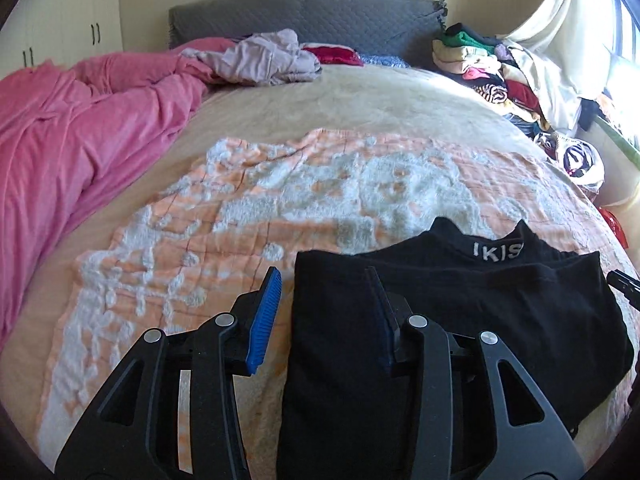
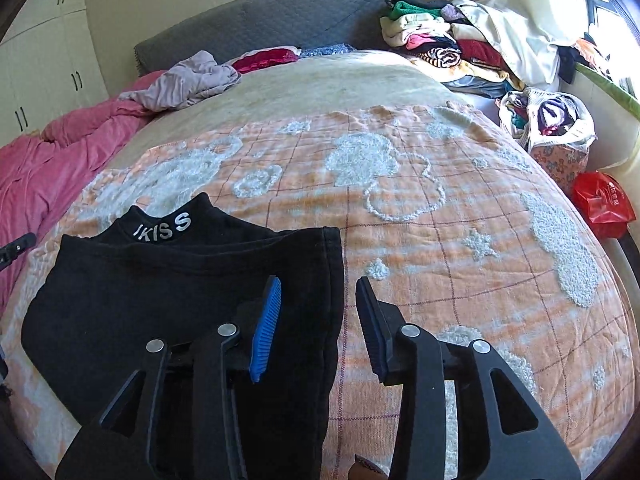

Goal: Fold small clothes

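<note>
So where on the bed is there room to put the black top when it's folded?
Bare patches: the orange-and-white patterned blanket right of the black garment, and the beige bedspread beyond it toward the grey headboard. Crowded spots: the pink duvet along the left and the colourful clothes pile at the far right corner.

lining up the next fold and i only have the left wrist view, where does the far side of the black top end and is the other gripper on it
Observer: The black long-sleeved top with white collar lettering ends in a straight folded edge; the open right gripper straddles that edge without gripping it.
Operator: what's under that gripper's outer finger
Observer: Only the orange-and-white textured blanket, bare of clothing beyond the edge.
Operator: full collar text?
Observer: It reads IKISS; your view cuts off the last letter.
Operator: anything past the bed edge on that side
Observer: A red plastic bag beside a floral fabric bin of clothes.
</note>
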Action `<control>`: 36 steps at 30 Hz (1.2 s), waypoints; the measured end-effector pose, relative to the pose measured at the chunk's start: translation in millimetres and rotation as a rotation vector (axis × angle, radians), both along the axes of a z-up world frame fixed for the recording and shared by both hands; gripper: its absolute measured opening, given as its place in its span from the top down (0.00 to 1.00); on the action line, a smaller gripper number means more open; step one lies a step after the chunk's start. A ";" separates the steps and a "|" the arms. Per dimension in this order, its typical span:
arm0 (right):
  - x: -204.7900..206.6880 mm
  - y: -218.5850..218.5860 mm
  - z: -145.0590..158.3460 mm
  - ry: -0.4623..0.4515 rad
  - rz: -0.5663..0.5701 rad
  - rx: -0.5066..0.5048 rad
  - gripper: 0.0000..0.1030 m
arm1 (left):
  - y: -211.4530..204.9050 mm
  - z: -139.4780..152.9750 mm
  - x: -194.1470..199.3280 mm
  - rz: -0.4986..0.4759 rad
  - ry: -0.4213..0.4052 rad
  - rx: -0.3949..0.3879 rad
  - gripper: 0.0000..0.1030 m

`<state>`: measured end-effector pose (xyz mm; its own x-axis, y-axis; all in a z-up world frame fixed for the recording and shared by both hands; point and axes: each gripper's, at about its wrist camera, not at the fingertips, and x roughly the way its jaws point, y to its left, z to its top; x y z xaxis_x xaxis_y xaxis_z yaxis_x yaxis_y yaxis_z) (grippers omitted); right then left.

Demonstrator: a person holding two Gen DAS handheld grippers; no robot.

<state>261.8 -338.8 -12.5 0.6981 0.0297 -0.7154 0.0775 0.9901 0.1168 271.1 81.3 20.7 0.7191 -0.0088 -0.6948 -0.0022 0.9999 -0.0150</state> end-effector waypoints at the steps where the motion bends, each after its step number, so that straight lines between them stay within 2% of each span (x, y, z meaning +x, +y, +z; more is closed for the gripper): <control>1: 3.0 1.1 -2.5 0.007 0.008 -0.002 0.64 | 3.3 -8.0 3.3 -0.006 0.028 -0.003 0.67; 6: 13.3 -0.2 -16.3 0.043 0.030 0.021 0.64 | 10.6 -37.1 15.9 -0.013 0.112 -0.046 0.66; 8: 13.0 -2.8 -16.9 0.040 0.031 0.040 0.70 | 8.5 -45.3 19.6 -0.031 0.134 -0.066 0.66; 9: 12.5 -3.7 -15.7 0.035 0.033 0.049 0.73 | 7.3 -48.6 20.9 -0.036 0.139 -0.071 0.69; 10: 11.7 -4.0 -14.3 0.026 0.036 0.053 0.81 | 5.8 -50.7 21.7 -0.040 0.143 -0.075 0.74; 11: 10.7 -3.9 -12.4 0.018 0.040 0.056 0.86 | 4.6 -50.9 21.6 -0.047 0.142 -0.082 0.87; 12: 9.5 -3.3 -10.3 0.009 0.043 0.060 0.88 | 2.3 -49.5 20.2 -0.047 0.129 -0.075 0.93; 14: 6.9 -4.6 -4.6 -0.016 0.039 0.073 0.91 | -2.3 -42.8 16.9 -0.049 0.100 -0.037 0.96; 16: 3.0 -8.2 4.2 -0.052 0.030 0.091 0.91 | -3.7 -30.3 12.1 -0.056 0.052 -0.038 0.97; 20: -5.7 -17.2 23.1 -0.141 0.005 0.103 0.91 | 1.0 -4.2 9.1 -0.061 -0.036 -0.074 0.97; 23: -6.6 -21.4 24.8 -0.168 -0.007 0.094 0.91 | -0.6 -6.1 18.0 -0.040 -0.039 -0.054 0.97; 28: 6.4 -16.1 -1.1 -0.079 -0.028 0.035 0.91 | 0.6 -44.7 36.8 0.003 0.071 -0.059 0.97; 31: 11.4 -13.5 -14.4 -0.031 -0.043 0.005 0.90 | -3.8 -51.7 32.9 -0.001 0.061 -0.019 0.97; 35: 13.6 -17.2 -22.6 0.015 -0.067 -0.008 0.72 | -12.4 -47.5 27.1 0.000 0.055 0.051 0.93; 36: 13.4 -18.5 -22.9 0.020 -0.074 -0.002 0.70 | -14.4 -46.8 25.8 0.002 0.058 0.065 0.93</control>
<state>275.2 -357.3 -35.4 0.6839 -0.0227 -0.7293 0.1525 0.9819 0.1125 296.9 66.8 -26.1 0.6777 0.0392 -0.7343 -0.0032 0.9987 0.0504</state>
